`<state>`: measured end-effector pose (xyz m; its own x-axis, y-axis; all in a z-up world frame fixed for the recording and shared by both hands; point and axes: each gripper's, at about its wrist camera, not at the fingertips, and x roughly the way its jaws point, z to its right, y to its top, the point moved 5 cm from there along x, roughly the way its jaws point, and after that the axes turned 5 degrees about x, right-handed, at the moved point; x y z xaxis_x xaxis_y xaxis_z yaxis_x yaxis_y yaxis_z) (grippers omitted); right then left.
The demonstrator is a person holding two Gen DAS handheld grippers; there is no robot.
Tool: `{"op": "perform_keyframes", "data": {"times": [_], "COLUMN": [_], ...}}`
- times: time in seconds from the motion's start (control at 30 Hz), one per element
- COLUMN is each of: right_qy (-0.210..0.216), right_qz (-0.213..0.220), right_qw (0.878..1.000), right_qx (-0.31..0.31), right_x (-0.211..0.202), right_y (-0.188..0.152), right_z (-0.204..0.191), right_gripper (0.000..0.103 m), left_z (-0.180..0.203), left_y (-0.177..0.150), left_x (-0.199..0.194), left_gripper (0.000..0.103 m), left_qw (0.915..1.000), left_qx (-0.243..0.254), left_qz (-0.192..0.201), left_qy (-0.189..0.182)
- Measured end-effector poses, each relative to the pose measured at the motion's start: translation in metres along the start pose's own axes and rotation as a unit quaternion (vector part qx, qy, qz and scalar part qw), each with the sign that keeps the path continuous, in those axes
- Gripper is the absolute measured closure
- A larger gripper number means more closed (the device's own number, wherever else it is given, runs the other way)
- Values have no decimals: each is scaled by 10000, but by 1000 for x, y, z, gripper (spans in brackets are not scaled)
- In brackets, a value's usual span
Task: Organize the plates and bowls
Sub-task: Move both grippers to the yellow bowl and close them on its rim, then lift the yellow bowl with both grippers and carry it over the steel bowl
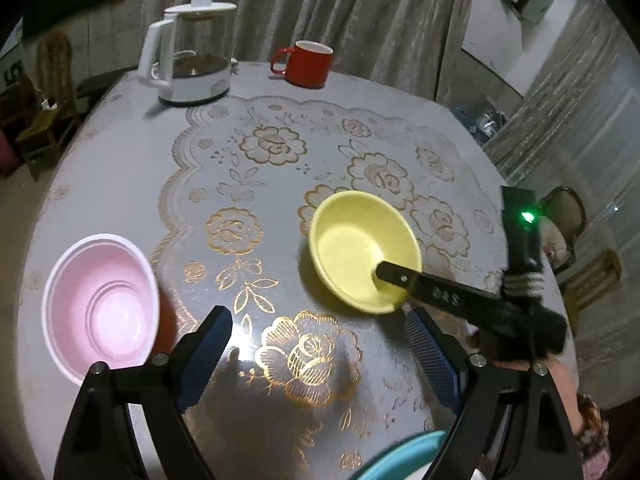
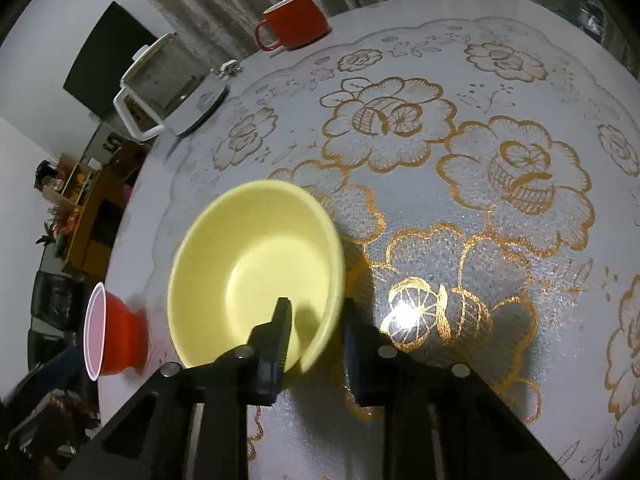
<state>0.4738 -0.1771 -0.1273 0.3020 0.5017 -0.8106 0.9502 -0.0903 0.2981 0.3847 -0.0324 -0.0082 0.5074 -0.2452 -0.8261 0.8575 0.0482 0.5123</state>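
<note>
The yellow bowl (image 2: 256, 268) sits on the counter (image 2: 500, 240) with its near rim clamped between the right hand-held gripper (image 2: 316, 332) fingers; so thin a pinch could slip or tip it when lifted. The left hand-held gripper (image 1: 320, 356) hangs spread apart, empty, the pink bowl (image 1: 100, 308) just left of it. A blue dish (image 1: 400, 456) is cut off below.

Right gripper (image 1: 390, 276) clamps the yellow bowl's (image 1: 360, 240) rim (pink bowl (image 1: 100, 304) sits well apart).

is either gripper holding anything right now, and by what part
The right gripper straddles the yellow bowl at its near rim, apparently clamping it. The left gripper is open and empty.
</note>
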Motion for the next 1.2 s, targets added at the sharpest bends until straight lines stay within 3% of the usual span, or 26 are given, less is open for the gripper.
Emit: {"op": "perform_keyframes", "data": {"times": [0.23, 0.53, 0.63, 0.77, 1.2], "right_qy": [62, -28, -41, -76, -169], "right_qz": [-46, -82, -77, -72, -41], "right_qw": [9999, 9998, 9998, 9997, 9994], "right_qx": [-93, -183, -201, -220, -304], "right_x": [-9, -19, -20, -22, -21], "right_y": [-13, -27, -29, -32, -33], "right_z": [5, 9, 9, 9, 5], "right_gripper": [88, 88, 88, 88, 88], "left_z": [6, 15, 17, 22, 23], "left_y": [5, -6, -10, -13, -20], "left_x": [30, 57, 61, 64, 74], "left_gripper": [16, 35, 38, 51, 63], "left_qw": [9998, 9984, 9982, 9976, 9963], "left_qx": [84, 319, 288, 415, 521], "left_qz": [-164, -469, -518, -561, -687], "left_qy": [29, 59, 20, 26, 56]}}
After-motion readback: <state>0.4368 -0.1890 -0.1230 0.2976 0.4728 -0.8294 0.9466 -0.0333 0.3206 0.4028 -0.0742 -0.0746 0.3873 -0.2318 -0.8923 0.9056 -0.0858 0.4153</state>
